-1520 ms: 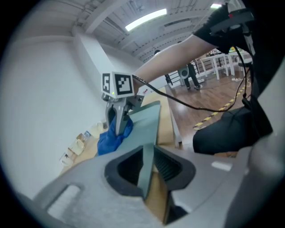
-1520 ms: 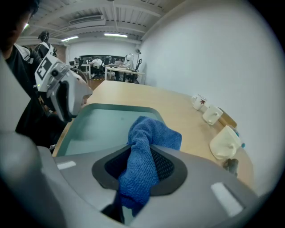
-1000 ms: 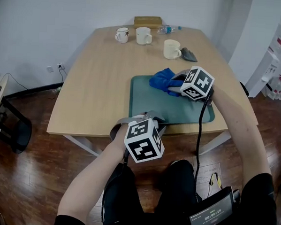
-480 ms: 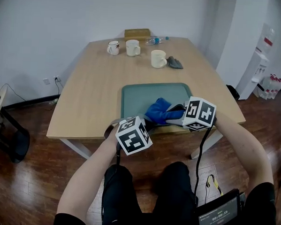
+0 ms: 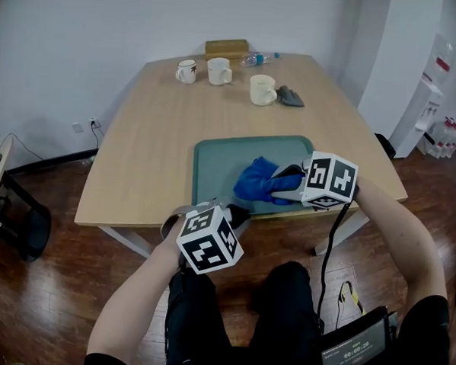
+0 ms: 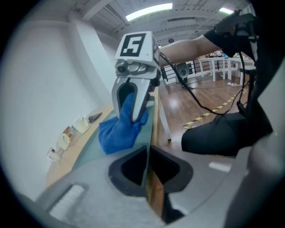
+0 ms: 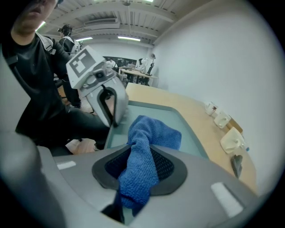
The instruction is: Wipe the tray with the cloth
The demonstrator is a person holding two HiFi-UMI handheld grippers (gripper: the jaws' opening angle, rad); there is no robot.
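A green tray (image 5: 220,167) lies at the table's near edge. My left gripper (image 5: 238,213) is shut on the tray's near rim, which runs between the jaws in the left gripper view. A blue cloth (image 5: 258,180) lies bunched on the tray's near right part. My right gripper (image 5: 280,185) is shut on the cloth (image 7: 139,171), which bulges out past the jaws onto the tray (image 7: 189,131). The left gripper view shows the right gripper (image 6: 132,116) pressing the cloth (image 6: 116,133) down on the tray.
At the table's far end stand three mugs (image 5: 186,70) (image 5: 218,71) (image 5: 262,90), a grey rag (image 5: 290,96), a water bottle (image 5: 259,59) and a wooden box (image 5: 226,48). Bare tabletop (image 5: 150,143) stretches left of the tray. My knees are just below the table's near edge.
My right gripper has dragged the blue cloth from the tray's far right part to its near right part, then slowed. The left gripper has stayed clamped on the near rim.
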